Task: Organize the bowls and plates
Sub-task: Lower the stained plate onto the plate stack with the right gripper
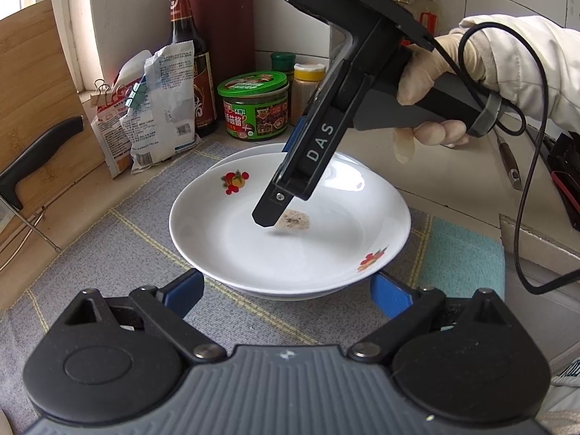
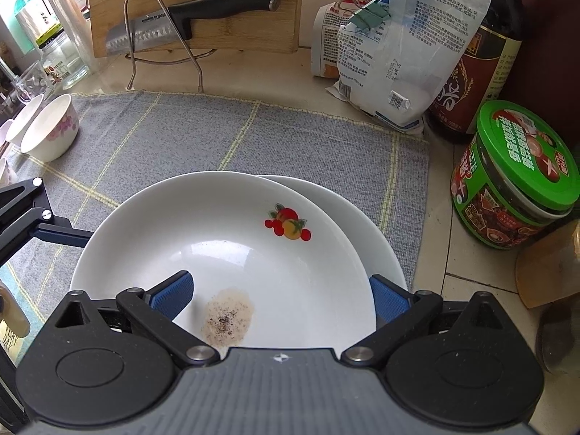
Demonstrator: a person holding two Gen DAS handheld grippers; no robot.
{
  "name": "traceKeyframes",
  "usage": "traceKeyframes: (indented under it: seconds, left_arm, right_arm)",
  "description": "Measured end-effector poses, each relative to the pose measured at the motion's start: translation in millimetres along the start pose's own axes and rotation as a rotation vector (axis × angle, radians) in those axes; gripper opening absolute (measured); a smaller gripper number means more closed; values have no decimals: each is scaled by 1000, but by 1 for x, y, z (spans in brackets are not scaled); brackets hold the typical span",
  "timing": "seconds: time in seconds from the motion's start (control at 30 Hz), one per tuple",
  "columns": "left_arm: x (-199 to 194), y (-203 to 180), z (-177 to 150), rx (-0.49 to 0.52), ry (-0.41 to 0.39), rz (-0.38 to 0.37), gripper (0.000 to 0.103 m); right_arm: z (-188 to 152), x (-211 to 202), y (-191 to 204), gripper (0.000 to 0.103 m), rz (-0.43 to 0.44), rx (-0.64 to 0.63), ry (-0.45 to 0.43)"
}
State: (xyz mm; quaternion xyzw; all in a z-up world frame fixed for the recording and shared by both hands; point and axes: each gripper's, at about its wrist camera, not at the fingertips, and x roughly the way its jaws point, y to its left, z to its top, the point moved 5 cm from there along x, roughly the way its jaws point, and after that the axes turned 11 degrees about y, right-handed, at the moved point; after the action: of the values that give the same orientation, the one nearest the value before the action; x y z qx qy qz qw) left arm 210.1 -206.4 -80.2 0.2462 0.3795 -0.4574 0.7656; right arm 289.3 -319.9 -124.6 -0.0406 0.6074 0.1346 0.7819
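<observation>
Right tongs (image 1: 279, 214) marked "DAS"; knife (image 2: 159, 29) reads "SUPOR".

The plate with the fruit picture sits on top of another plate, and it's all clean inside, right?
Not quite. The top plate does sit on another plate, but it isn't clean: the right wrist view shows a brownish speckled smear on its inside.

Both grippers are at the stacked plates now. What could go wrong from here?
1. The top plate sits off-centre on the lower plate, so a nudge may slide it.
2. The right gripper straddles the top plate's rim over a speckled residue; the fingers may smear it.
3. The jar stands close by and may get bumped.
</observation>
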Motion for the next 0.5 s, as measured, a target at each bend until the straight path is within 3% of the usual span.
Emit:
traceKeyframes:
  seconds: [0.5]
  left_arm:
    - [3, 4, 0, 56, 1, 6, 99]
  right_arm:
    - [-5, -6, -2, 103, -54, 29, 21]
